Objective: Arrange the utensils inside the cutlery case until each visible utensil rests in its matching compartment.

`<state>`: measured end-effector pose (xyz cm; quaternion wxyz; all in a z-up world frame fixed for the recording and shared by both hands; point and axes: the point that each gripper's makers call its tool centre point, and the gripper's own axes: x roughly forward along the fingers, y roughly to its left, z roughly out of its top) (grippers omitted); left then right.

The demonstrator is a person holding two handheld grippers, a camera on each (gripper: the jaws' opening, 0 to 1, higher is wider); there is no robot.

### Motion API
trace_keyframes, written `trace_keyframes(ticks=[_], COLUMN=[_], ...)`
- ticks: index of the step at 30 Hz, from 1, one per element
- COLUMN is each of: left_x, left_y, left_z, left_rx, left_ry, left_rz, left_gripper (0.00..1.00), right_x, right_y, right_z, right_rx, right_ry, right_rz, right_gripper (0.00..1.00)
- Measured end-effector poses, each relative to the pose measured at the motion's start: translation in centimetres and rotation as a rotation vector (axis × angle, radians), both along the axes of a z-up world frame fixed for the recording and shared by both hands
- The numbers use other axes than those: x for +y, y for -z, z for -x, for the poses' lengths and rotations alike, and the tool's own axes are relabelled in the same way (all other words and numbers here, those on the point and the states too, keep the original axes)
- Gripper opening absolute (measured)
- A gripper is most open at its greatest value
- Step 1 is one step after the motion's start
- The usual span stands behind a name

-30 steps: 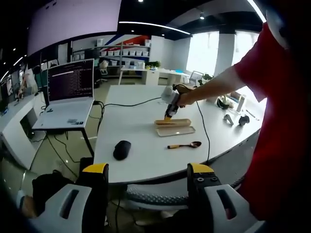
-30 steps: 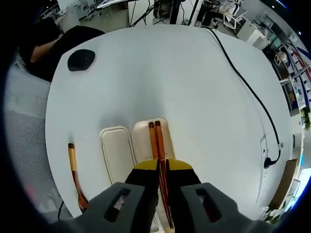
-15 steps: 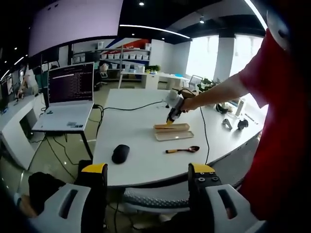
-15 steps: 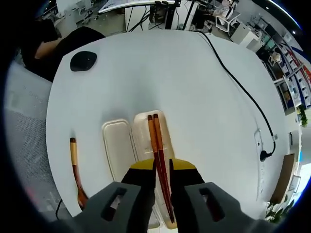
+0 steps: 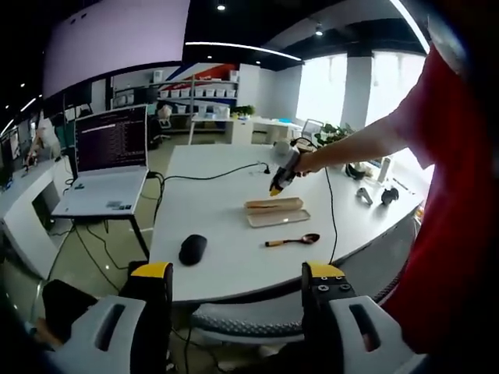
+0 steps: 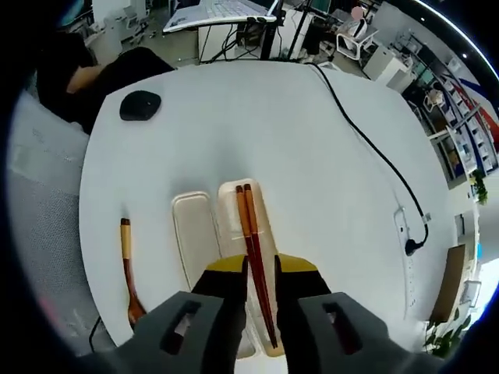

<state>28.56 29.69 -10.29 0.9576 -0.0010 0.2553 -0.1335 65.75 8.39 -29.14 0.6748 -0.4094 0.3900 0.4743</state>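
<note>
The cutlery case point(image 6: 267, 222) lies open on the white table as two beige trays side by side, small in the left gripper view point(image 5: 274, 212). A pair of brown chopsticks point(image 6: 248, 226) rests lengthwise in its right tray. My right gripper point(image 6: 261, 271) hangs just above them, its jaws slightly apart and off the sticks; a hand holds that gripper point(image 5: 278, 179) over the case. A wooden spoon point(image 6: 126, 269) lies on the table left of the case point(image 5: 292, 240). My left gripper point(image 5: 236, 273) is open and empty, well back from the table edge.
A black mouse point(image 5: 192, 249) sits near the table's front left point(image 6: 140, 104). An open laptop point(image 5: 109, 160) stands on a side desk. A black cable point(image 6: 374, 156) runs across the table point(image 6: 257, 125). A person in a red sleeve point(image 5: 444, 179) stands at the right.
My right gripper has opened and let go of the chopsticks, which now lie in the case tray. It has risen a little. The left gripper view has only drifted slightly.
</note>
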Motion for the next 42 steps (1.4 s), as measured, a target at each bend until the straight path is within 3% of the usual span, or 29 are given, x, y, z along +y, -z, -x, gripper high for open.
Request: trace_keyframes(ticks=[23,24,27,28,31,42], left_x=[-0.2,-0.2,-1.2,-1.1,-0.5,-0.1], left_y=[-0.4,-0.4,-1.4,-1.5,-1.2,-0.7], left_z=[0.4,0.4,0.2,0.1,0.2,0.2], left_rx=[-0.024,-0.025,-0.063,-0.07,-0.066,-0.062], left_ry=[0.002,0.0,-0.001,-0.005,-0.007,-0.012], left_rz=[0.023,0.031,0.183,0.193,0.141,0.125], left_gripper=[0.73,0.74,0.89,0.91,0.89,0.86], right_x=[-2.1,-2.1,-2.0,-2.0,-2.2,-2.9], right_y=[-3.0,-3.4,-4.2,-4.2,-4.3,-5.1], right_z=[0.4,0.6,1.0,1.0,1.5,2.3], right_rx=[-0.038,-0.039,-0.04,-0.04,-0.044,-0.048], right_ry=[0.065,0.071,0.089,0.094,0.094,0.129], right_rz=[-0.084,-0.088,-0.113,-0.117,-0.121,-0.156], right_gripper=[0.16,0.16,0.17,0.18,0.2,0.23])
